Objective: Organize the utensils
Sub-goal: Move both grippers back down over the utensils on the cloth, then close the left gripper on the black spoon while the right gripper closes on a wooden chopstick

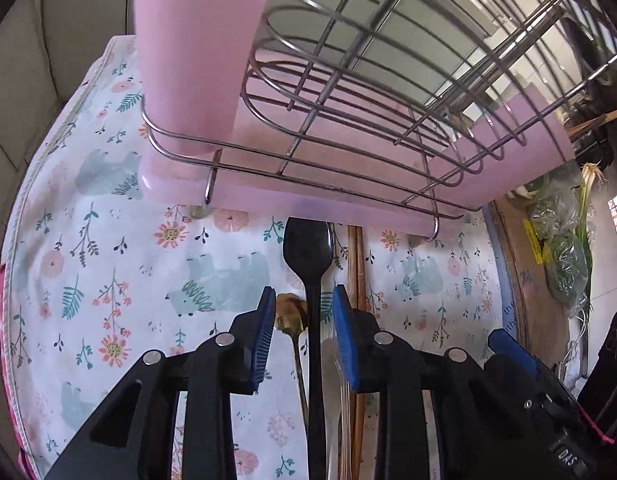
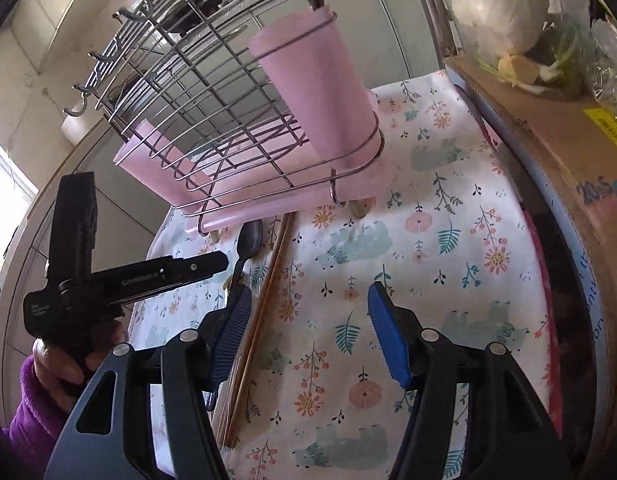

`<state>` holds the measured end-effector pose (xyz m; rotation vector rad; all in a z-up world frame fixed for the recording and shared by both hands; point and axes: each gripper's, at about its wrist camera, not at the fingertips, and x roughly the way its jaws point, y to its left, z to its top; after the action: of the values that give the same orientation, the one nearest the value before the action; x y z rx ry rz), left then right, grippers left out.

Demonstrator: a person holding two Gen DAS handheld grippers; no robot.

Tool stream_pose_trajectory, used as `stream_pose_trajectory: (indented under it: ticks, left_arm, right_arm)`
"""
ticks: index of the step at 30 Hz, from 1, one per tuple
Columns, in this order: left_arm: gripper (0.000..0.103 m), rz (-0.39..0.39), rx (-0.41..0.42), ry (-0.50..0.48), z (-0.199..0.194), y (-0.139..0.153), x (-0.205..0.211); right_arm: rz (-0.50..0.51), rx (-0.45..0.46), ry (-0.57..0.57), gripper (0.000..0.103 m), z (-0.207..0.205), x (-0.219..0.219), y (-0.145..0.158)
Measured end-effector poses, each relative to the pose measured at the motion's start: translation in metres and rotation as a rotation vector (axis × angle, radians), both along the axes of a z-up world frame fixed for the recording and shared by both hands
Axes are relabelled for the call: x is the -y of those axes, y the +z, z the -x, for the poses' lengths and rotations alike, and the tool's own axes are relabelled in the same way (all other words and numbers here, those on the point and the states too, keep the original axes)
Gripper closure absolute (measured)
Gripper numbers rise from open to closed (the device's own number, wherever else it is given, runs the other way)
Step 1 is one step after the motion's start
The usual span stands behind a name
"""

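Observation:
In the left wrist view a black plastic spoon [image 1: 308,256] lies on the floral cloth [image 1: 108,240], its bowl pointing at the rack. My left gripper [image 1: 304,338] stands open astride its handle, and the blue pads do not press on it. A small gold spoon [image 1: 290,314] lies just left of the handle, wooden chopsticks [image 1: 358,264] to its right, and a silvery utensil [image 1: 340,384] under the right pad. My right gripper [image 2: 310,336] is open over bare cloth, its left pad beside the chopsticks [image 2: 268,300]. The black spoon [image 2: 250,240] lies beyond.
A wire rack [image 1: 348,92] on a pink drip tray [image 1: 268,200] stands just behind the utensils, with a pink cup [image 2: 320,80] holding brown sticks. A cardboard box [image 2: 548,140] with bagged greens lines the right side. A hand in a purple sleeve [image 2: 28,408] holds the left tool.

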<state>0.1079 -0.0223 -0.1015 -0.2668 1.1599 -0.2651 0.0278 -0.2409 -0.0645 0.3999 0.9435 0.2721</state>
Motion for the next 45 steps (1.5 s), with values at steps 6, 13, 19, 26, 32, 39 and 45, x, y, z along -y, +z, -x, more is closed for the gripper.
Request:
stream_pose_trajectory:
  ticks: [6, 13, 19, 26, 32, 39, 45]
  left_arm:
    - [0.091, -0.03, -0.035, 0.01, -0.017, -0.018, 0.012]
    - [0.093, -0.008, -0.007, 0.047, -0.002, -0.007, -0.01]
    - [0.094, 0.005, -0.009, 0.115, 0.019, 0.002, -0.045]
    - [0.093, -0.025, -0.04, 0.15, 0.036, -0.005, -0.073]
    - [0.092, -0.019, -0.084, 0.136, 0.037, -0.016, -0.073]
    - [0.089, -0.049, -0.095, 0.107, 0.035, -0.019, -0.065]
    - [0.086, -0.109, -0.081, 0.061, 0.027, -0.017, -0.055]
  right_arm:
    - [-0.071, -0.073, 0.016, 0.059, -0.007, 0.0, -0.013]
    - [-0.12, -0.135, 0.05, 0.072, -0.022, -0.017, -0.021]
    - [-0.14, -0.219, 0.059, 0.076, -0.043, -0.04, -0.04]
    - [-0.143, -0.288, 0.045, 0.076, -0.056, -0.054, -0.06]
    - [-0.152, -0.278, 0.04, 0.096, -0.054, -0.054, -0.06]
    - [-0.098, -0.272, -0.013, 0.096, -0.041, -0.029, -0.05]
    - [0.016, -0.276, -0.008, 0.095, -0.029, -0.022, -0.044]
